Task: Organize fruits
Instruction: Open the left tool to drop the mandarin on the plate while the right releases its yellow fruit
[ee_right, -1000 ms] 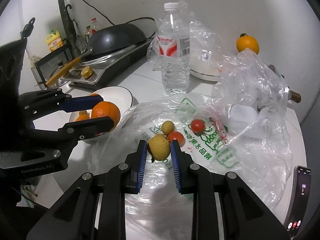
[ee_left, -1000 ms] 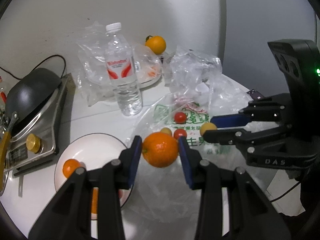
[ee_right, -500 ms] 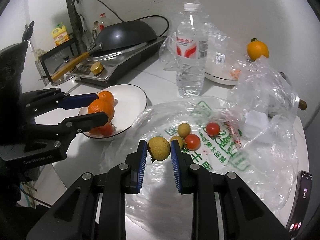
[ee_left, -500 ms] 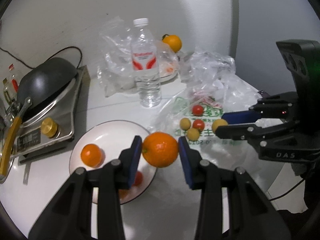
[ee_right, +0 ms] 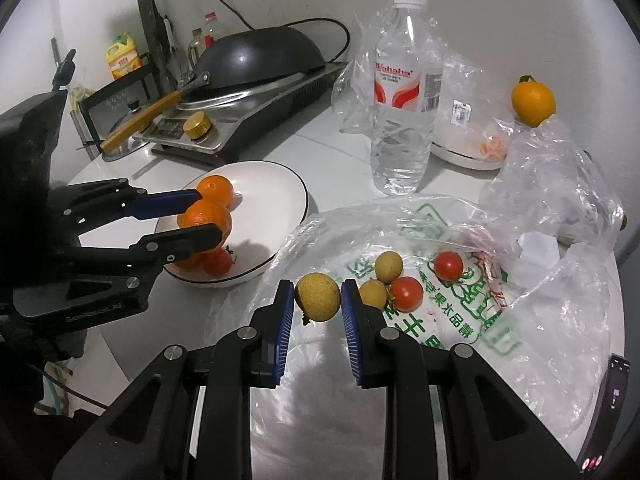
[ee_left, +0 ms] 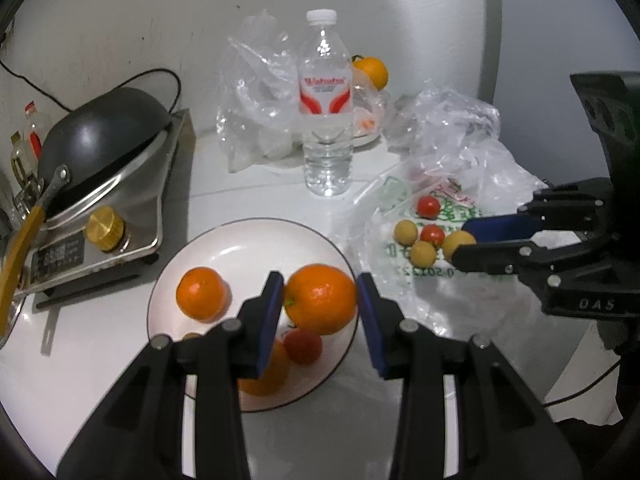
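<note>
My left gripper (ee_left: pixel 320 300) is shut on an orange (ee_left: pixel 320 298) and holds it above the right part of the white plate (ee_left: pixel 240 240). On that plate lie another orange (ee_left: pixel 201 293), a red fruit (ee_left: pixel 303 346) and a further orange partly hidden behind my finger. My right gripper (ee_right: pixel 317 298) is shut on a small yellow-brown round fruit (ee_right: pixel 318 297), held above the left edge of the printed plastic bag (ee_right: pixel 440 320). Two more yellow fruits (ee_right: pixel 388 266) and two cherry tomatoes (ee_right: pixel 448 265) lie on the bag.
A water bottle (ee_left: pixel 326 116) stands behind the plate. A stove with a black wok (ee_left: pixel 100 136) fills the left. Crumpled clear bags (ee_left: pixel 452 128), a far plate and an orange (ee_right: pixel 533 103) sit at the back. A phone (ee_right: pixel 608 412) lies at the table's right edge.
Both grippers have moved left with their fruit. The left one's orange now hangs over the plate instead of the bag; the right one's fruit is nearer the bag's left edge.
</note>
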`<state>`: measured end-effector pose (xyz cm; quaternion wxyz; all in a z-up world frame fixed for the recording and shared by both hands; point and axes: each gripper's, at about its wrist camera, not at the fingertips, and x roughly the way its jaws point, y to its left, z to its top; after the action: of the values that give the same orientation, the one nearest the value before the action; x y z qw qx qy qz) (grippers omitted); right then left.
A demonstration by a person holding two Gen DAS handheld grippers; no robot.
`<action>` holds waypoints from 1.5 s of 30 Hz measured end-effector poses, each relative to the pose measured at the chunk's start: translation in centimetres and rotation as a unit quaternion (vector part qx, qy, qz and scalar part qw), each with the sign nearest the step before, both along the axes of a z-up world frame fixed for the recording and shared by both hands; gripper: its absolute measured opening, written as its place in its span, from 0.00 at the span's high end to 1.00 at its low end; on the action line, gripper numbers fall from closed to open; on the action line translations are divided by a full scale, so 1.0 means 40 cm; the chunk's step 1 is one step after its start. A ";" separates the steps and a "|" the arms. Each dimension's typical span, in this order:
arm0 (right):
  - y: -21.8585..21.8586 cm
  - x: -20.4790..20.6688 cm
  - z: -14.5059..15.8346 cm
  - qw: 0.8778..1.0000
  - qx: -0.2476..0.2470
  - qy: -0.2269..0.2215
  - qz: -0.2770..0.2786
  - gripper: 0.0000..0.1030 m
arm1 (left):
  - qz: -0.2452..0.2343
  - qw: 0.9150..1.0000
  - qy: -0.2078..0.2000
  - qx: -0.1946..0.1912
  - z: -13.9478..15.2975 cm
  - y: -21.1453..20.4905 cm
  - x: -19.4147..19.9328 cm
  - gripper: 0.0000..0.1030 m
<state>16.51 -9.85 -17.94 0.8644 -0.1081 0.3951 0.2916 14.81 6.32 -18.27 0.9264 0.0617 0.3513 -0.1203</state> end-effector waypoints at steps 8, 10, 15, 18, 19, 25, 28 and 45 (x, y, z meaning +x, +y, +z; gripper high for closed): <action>-0.007 0.039 -0.031 1.000 -0.003 0.014 -0.007 0.75 | -0.004 1.000 0.018 -0.003 -0.042 -0.008 0.050 0.63; -0.010 0.047 -0.037 1.000 -0.003 0.017 -0.009 0.75 | -0.004 1.000 0.022 -0.003 -0.051 -0.010 0.060 0.63; -0.014 0.063 -0.047 1.000 -0.003 0.022 -0.010 0.74 | -0.005 0.999 0.036 -0.003 -0.074 -0.014 0.076 0.63; -0.017 0.067 -0.051 1.000 -0.004 0.023 -0.011 0.75 | -0.007 0.999 0.043 -0.004 -0.083 -0.015 0.080 0.63; -0.017 0.067 -0.052 1.000 -0.004 0.023 -0.012 0.74 | -0.008 0.999 0.044 -0.005 -0.085 -0.015 0.080 0.63; -0.016 0.064 -0.051 1.000 -0.006 0.022 -0.013 0.75 | -0.013 0.998 0.053 -0.011 -0.091 -0.016 0.081 0.62; -0.011 0.062 -0.047 1.000 -0.009 0.019 -0.014 0.75 | -0.014 0.998 0.055 -0.015 -0.089 -0.014 0.080 0.61; 0.077 0.055 0.001 1.000 -0.029 -0.005 -0.002 0.74 | -0.015 0.998 0.022 -0.053 -0.050 0.055 0.035 0.48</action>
<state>18.70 -6.76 -17.89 0.8634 -0.1340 0.3993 0.2776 16.21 8.53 -20.26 0.9185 0.0155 0.3639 -0.1539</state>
